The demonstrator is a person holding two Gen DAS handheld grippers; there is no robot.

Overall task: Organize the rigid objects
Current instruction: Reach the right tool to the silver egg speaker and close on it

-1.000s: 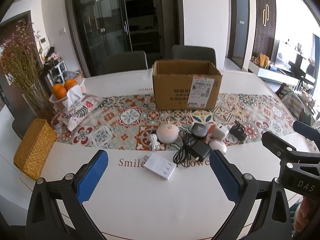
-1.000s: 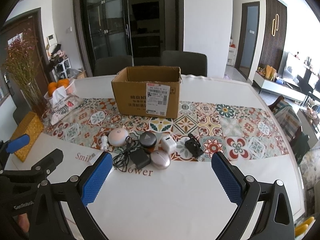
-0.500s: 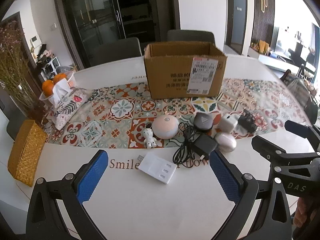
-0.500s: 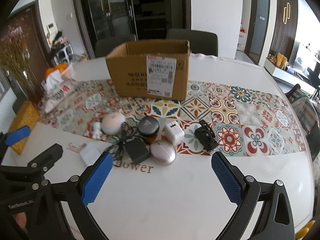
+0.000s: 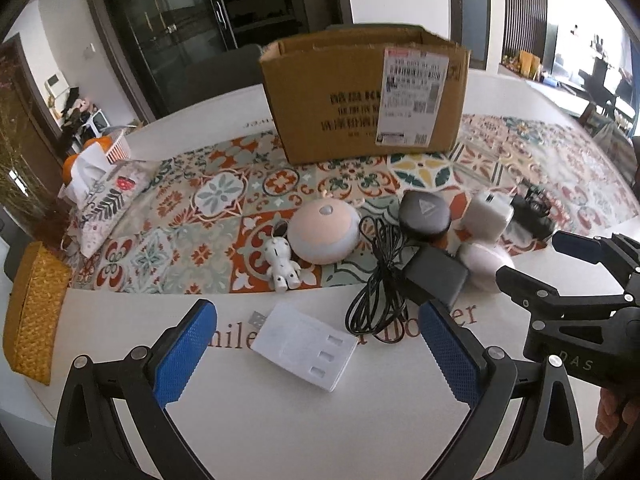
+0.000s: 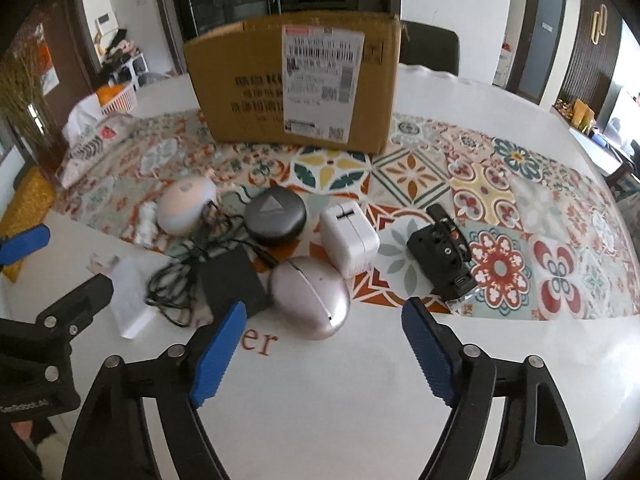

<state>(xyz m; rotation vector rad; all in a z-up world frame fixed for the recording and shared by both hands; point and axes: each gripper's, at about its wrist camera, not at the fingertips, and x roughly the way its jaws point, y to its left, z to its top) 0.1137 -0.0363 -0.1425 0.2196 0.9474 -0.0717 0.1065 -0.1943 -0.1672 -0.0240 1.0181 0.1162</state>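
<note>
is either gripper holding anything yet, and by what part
Nothing is held. The left gripper and right gripper are both open above the table, jaws empty.

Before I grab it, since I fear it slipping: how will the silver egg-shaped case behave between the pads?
The silver egg-shaped case looks smooth and glossy, so it may slip. Its rounded shell likely rolls or squirts out if pinched off-centre. A seam suggests a lid that might pop open.

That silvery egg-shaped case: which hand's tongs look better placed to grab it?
Probably the right tongs: open, with the silvery egg-shaped case just ahead. The left tongs face the flat white hub.
</note>
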